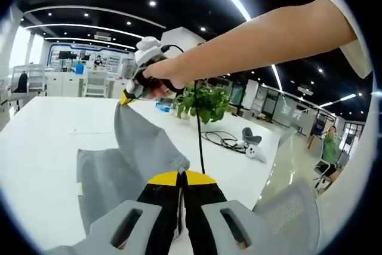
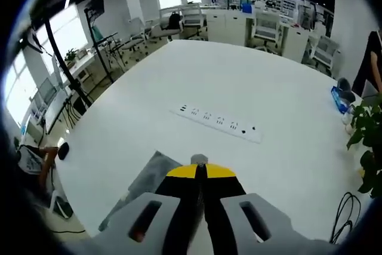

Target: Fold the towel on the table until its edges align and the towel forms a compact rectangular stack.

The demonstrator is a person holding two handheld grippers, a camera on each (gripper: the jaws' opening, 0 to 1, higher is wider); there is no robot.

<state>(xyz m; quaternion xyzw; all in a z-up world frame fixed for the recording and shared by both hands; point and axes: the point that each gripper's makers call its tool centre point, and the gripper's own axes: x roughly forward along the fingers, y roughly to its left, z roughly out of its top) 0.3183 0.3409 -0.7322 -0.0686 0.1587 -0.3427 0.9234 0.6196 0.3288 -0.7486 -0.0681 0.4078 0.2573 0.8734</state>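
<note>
Left gripper view: The left tongs are together, clamped on a corner of the grey towel. The towel is partly lifted off the white surface; its lower portion lies on the surface to the left of the tongs. A second corner is raised higher, held by the right tongs, which enter from the right in a person's hand and appear closed on the cloth. A black cable hangs from that gripper. A potted plant stands on the surface beyond, with a coiled cable near it. A seated person is off to the right.

Right gripper view: The right tongs are together, clamped on the towel, whose grey fabric shows at the tips and hangs down to the left of them. A white power strip lies on the surface further on, well apart from the towel. Plant leaves show at the right edge.
</note>
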